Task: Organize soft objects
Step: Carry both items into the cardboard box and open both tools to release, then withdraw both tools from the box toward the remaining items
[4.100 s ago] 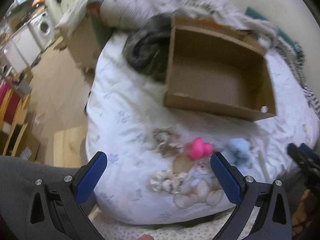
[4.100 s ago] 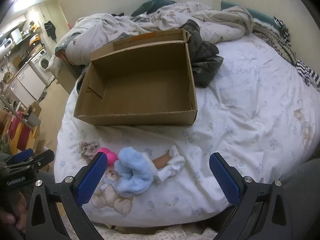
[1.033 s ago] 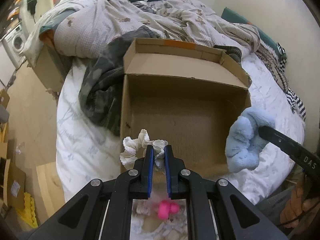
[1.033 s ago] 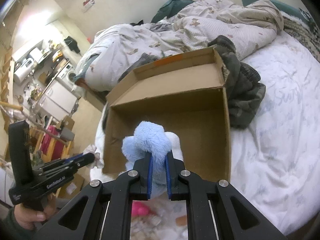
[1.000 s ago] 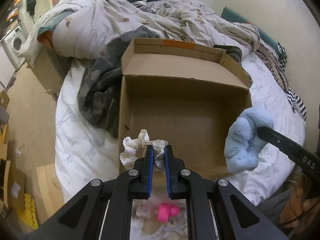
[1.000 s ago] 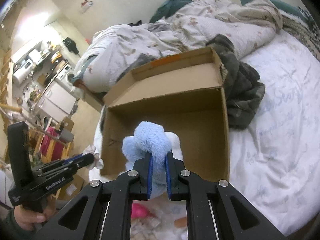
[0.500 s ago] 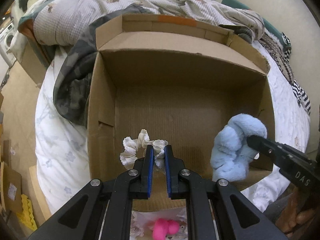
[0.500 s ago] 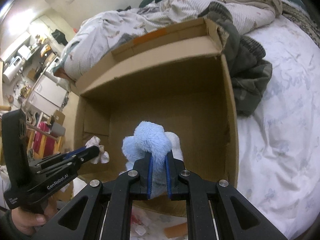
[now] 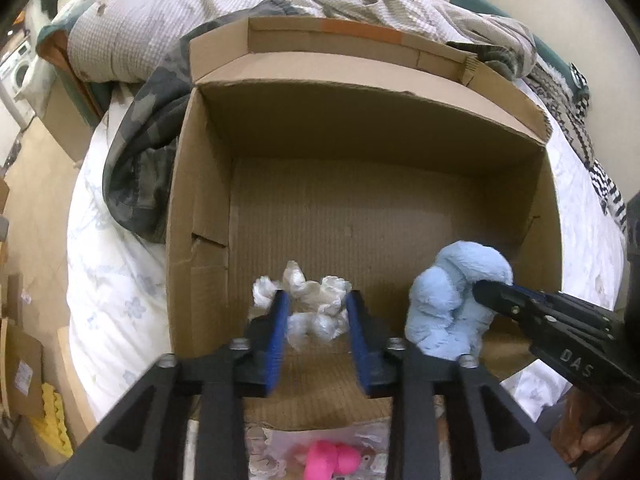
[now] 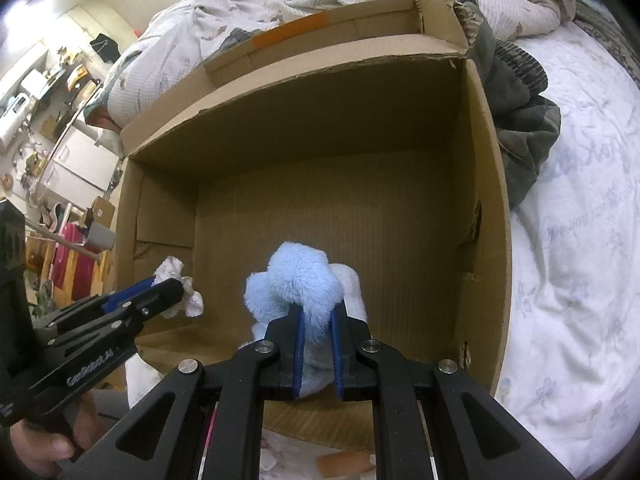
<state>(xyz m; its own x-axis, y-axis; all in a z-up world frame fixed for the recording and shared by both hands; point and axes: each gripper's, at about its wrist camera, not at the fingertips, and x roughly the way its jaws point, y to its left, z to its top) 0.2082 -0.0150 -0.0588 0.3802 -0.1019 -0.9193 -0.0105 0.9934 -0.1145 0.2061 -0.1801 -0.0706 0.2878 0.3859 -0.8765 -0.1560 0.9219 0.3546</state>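
Note:
An open cardboard box (image 9: 360, 120) (image 10: 320, 120) lies on the bed, and both grippers hang over its near end. My left gripper (image 9: 316, 300) has its jaws opening; a white frilly cloth piece (image 9: 308, 312) sits loosely between the blue pads, low in the box. In the right wrist view the left gripper (image 10: 168, 284) comes in from the left with the white cloth (image 10: 176, 276) at its tip. My right gripper (image 10: 318, 308) is shut on a fluffy light-blue soft toy (image 10: 294, 280), held inside the box. The toy (image 9: 448, 300) shows at the right of the left wrist view.
A pink soft item (image 9: 328, 456) lies on the sheet in front of the box. A dark camouflage garment (image 9: 136, 160) (image 10: 520, 120) is heaped against one side of the box. Crumpled quilts (image 9: 160, 20) lie behind it. White sheet (image 10: 580, 240) spreads beside the box.
Both grippers came down into the box with their items. The left jaws, shut on the white cloth before, have spread apart around it. The right still grips the blue toy.

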